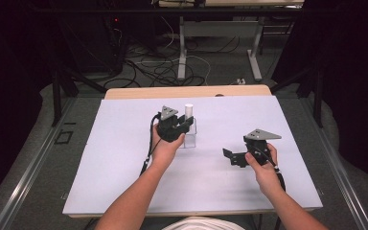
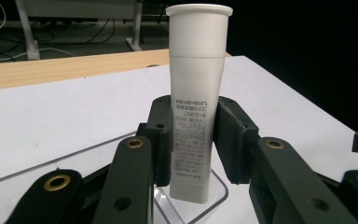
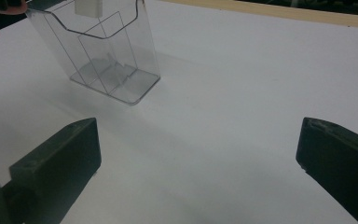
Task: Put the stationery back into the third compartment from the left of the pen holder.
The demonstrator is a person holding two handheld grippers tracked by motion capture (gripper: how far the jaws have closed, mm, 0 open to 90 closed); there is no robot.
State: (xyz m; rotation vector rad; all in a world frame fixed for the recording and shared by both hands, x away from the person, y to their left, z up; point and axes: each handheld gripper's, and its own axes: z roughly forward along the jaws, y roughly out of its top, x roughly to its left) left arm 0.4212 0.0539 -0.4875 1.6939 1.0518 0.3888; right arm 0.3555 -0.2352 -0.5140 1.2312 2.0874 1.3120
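Observation:
A white tube [image 2: 196, 93] with a flared cap on top and printed text on its side stands upright between the pads [image 2: 161, 135] of my left gripper [image 2: 193, 135], which is shut on it. In the high view the left gripper [image 1: 187, 123] holds the tube [image 1: 189, 110] over a clear plastic holder [image 1: 190, 140] near the middle of the white board. The tube's lower end [image 3: 88, 7] is at the open top of the holder [image 3: 116, 60]. My right gripper [image 3: 198, 149] is open with nothing between its fingers [image 3: 70, 149], low over the board at the right [image 1: 231, 156].
The white board [image 1: 124, 182] covers a wooden table whose far edge [image 1: 187, 91] shows behind it. Beyond it are cables on the floor and the metal legs of another table [image 1: 182, 57]. Dark drapes hang on both sides.

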